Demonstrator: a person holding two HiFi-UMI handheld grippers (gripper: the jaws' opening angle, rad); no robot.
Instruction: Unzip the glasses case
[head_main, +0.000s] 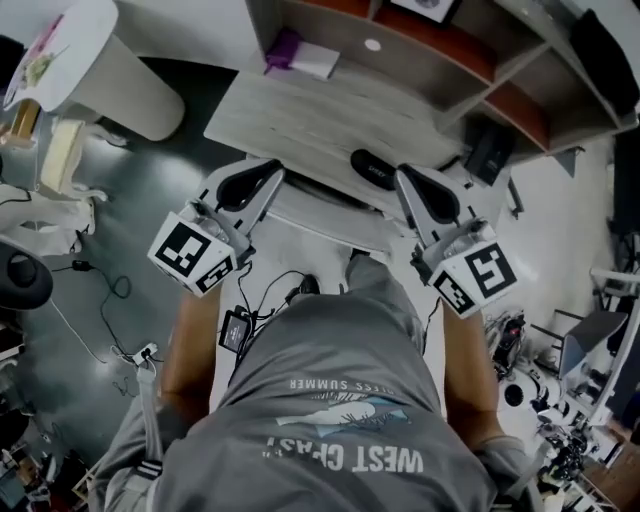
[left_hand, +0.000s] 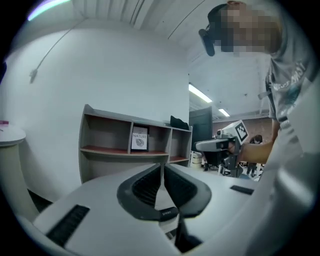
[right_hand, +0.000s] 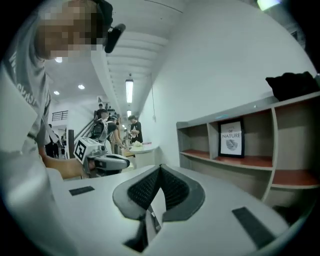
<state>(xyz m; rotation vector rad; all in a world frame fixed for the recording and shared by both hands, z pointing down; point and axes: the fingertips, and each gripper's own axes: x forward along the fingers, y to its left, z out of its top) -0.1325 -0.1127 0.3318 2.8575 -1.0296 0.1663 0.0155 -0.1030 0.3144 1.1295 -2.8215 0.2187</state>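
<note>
Mid-frame, before our chest, we held the left gripper (head_main: 262, 178) and right gripper (head_main: 410, 182) level, both clenched on nothing, probably to keep them clear of the table (head_main: 290, 120). Beyond, between their tips just above centre, the dark case (head_main: 373, 168) lay on it; its zip we could not read. Farther up stood the shelf (head_main: 440, 70).

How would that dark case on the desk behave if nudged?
The glasses case lies low and flat, so it would likely slide rather than tip. Its rounded dark shell looks stiff, and is perhaps slippery to pinch.
</note>
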